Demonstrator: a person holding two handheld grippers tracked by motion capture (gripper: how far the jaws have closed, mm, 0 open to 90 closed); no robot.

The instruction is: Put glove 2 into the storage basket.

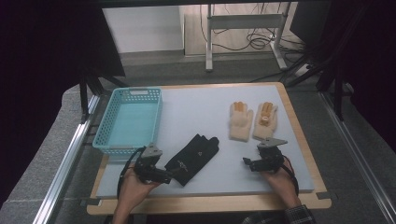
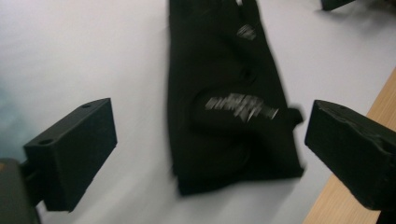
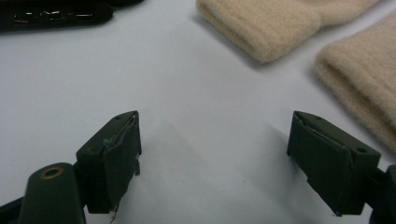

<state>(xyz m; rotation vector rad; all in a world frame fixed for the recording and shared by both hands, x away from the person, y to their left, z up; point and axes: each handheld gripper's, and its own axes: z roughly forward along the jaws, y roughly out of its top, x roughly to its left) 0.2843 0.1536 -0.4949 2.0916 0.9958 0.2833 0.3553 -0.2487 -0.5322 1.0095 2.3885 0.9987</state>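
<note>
Left claw (image 2: 205, 140) hangs with jaws spread wide over the near end of the black glove (image 2: 224, 93), which lies flat on the table (image 1: 201, 107), right of the blue basket (image 1: 128, 121). Right claw (image 3: 212, 158), also spread wide, hovers just near of two beige gloves (image 1: 252, 121).

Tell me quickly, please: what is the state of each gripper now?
Left gripper: open, jaws wide apart, holding nothing, cuff of the black glove between them.
Right gripper: open, holding nothing, bare mat between the jaws.
</note>
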